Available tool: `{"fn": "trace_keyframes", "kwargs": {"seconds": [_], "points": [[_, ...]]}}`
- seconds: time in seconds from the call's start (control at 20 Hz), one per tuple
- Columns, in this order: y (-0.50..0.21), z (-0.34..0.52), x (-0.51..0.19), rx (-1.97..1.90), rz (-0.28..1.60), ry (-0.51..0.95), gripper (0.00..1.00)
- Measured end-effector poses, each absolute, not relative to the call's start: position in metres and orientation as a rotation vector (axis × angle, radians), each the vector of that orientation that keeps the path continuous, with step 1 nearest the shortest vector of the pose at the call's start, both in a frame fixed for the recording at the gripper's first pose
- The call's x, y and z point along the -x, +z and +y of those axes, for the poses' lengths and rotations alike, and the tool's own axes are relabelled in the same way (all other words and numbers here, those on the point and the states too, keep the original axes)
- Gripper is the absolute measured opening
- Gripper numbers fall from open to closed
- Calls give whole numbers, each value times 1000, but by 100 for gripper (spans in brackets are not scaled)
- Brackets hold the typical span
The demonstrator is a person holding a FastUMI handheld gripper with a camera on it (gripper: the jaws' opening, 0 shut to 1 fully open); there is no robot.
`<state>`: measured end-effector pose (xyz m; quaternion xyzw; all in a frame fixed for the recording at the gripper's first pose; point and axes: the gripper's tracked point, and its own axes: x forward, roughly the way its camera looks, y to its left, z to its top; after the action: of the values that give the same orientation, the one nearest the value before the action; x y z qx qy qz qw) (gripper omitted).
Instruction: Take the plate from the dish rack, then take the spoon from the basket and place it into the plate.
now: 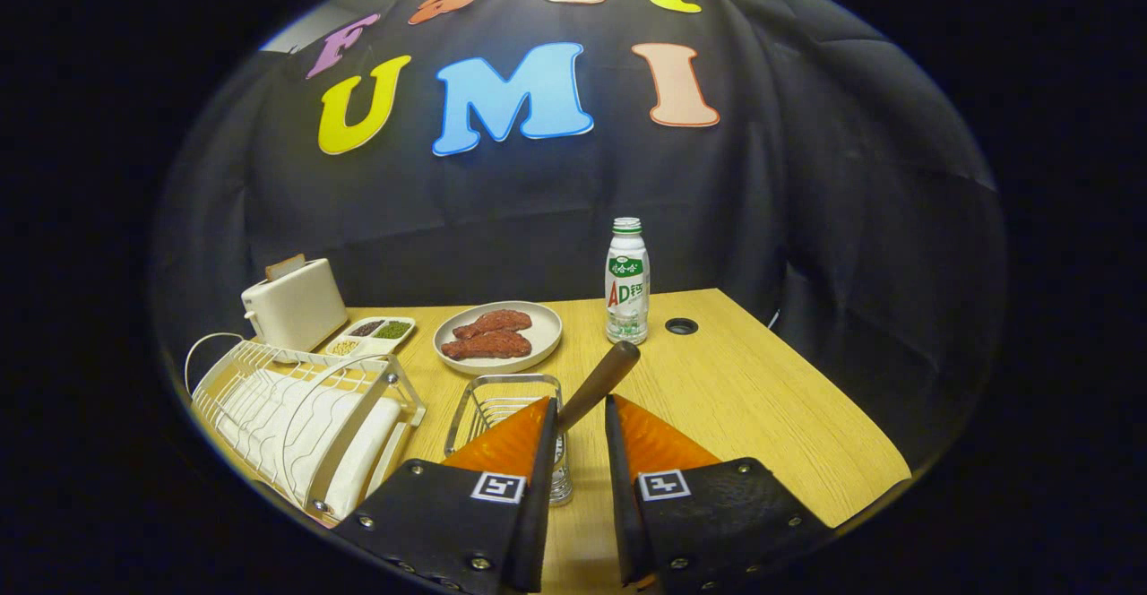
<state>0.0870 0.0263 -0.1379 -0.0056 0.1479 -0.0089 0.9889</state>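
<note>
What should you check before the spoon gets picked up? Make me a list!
1. Spoon handle sits between the fingers of the hand-held gripper: ok.
2. Both fingers press on the handle: not ok, a gap shows beside it.
3. Spoon rests in the wire basket: ok, the handle sticks up out of it.
4. Plate is out of the dish rack and on the table: ok.
5. Room on the plate for the spoon: not ok, two pieces of meat cover much of it.
6. Bottle stands clear of the path: cannot tell.
</note>
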Motion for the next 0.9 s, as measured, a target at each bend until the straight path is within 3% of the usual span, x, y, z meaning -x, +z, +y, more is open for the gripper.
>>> {"fn": "trace_keyframes", "kwargs": {"seconds": [0.45, 0.5, 0.9], "points": [[-137, 30, -121, -29, 254, -6, 32], [-137, 32, -124, -30, 254, -6, 36], [-142, 43, -161, -129, 331, 66, 38]]}}
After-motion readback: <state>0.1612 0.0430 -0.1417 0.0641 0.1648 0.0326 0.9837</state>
